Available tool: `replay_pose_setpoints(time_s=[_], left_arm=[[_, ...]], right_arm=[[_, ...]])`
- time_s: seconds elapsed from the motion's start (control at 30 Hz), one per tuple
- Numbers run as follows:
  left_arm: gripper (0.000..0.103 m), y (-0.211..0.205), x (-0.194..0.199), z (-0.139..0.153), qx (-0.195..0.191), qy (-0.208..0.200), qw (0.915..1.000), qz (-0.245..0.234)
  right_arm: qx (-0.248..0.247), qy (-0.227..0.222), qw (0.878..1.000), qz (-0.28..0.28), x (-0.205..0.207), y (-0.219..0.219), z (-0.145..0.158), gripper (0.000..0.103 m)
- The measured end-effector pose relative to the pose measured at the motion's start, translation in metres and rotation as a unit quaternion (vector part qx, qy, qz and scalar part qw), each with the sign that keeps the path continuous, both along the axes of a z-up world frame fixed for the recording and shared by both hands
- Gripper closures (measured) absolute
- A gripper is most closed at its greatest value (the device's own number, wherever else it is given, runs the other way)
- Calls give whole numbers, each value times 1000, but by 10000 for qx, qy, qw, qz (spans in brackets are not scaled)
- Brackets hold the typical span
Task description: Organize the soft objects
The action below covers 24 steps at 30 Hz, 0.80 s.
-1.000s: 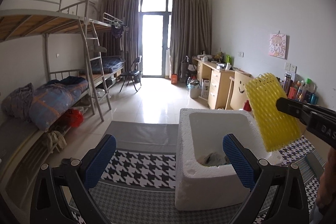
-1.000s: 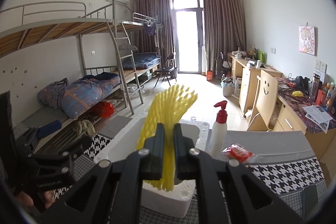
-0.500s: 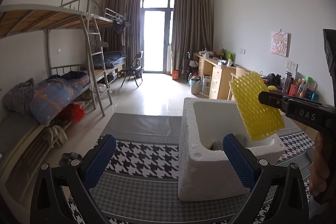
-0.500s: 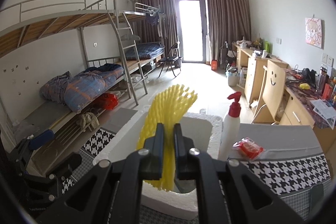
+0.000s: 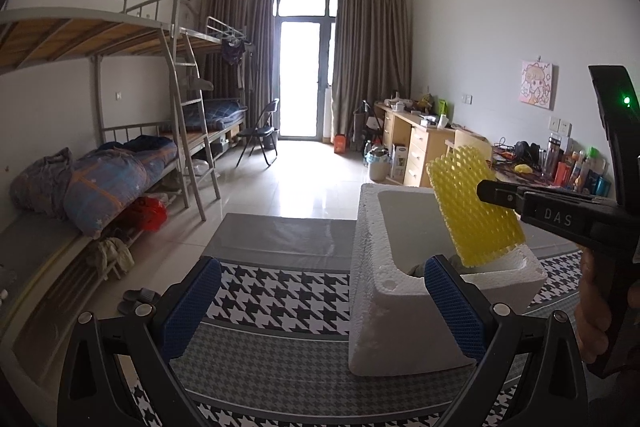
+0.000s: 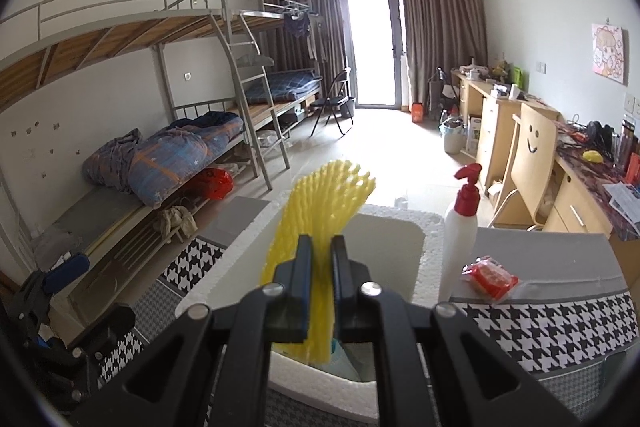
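The right gripper (image 6: 320, 259) pinches yellow foam netting (image 5: 474, 209) above the foam box (image 5: 400, 327) (contents hard to identify); the left gripper (image 5: 316, 303) stands spread, empty.

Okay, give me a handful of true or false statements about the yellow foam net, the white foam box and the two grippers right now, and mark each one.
1. The right gripper is clamped on the yellow foam net. True.
2. The left gripper holds a cloth. False: its jaws are open and empty.
3. The net lies flat on the houndstooth cloth. False: it is held over the white foam box.
4. A spray bottle with a red nozzle stands beside the box. True.
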<state>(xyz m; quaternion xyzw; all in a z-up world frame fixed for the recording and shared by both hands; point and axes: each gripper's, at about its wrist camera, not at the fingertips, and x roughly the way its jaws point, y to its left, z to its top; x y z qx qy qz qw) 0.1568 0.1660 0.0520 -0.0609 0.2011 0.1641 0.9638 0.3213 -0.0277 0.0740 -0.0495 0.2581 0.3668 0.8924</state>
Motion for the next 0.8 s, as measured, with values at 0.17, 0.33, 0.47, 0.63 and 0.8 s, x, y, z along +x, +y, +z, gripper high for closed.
replay_pose_setpoints(time_s=[0.17,0.33,0.47,0.63,0.8], left_arm=[[1,1,-1,-2,-29,35,10000,33],[1,3,-1,-2,-29,36,10000,46],[1,4,-2,-1,-68,-5,10000,72],[1,3,-5,2,-47,-65,9999,63],[1,-2,-11,5,19,-156,9999,15]], right_arm=[[75,94,9999,86,4,1,-2,49],[230,37,9997,92,1,-4,-1,30],[280,-38,9994,193,-5,-6,2,30],[402,-376,9982,229,-21,-17,10,16],[530,-653,9962,215,-32,-28,15,5]])
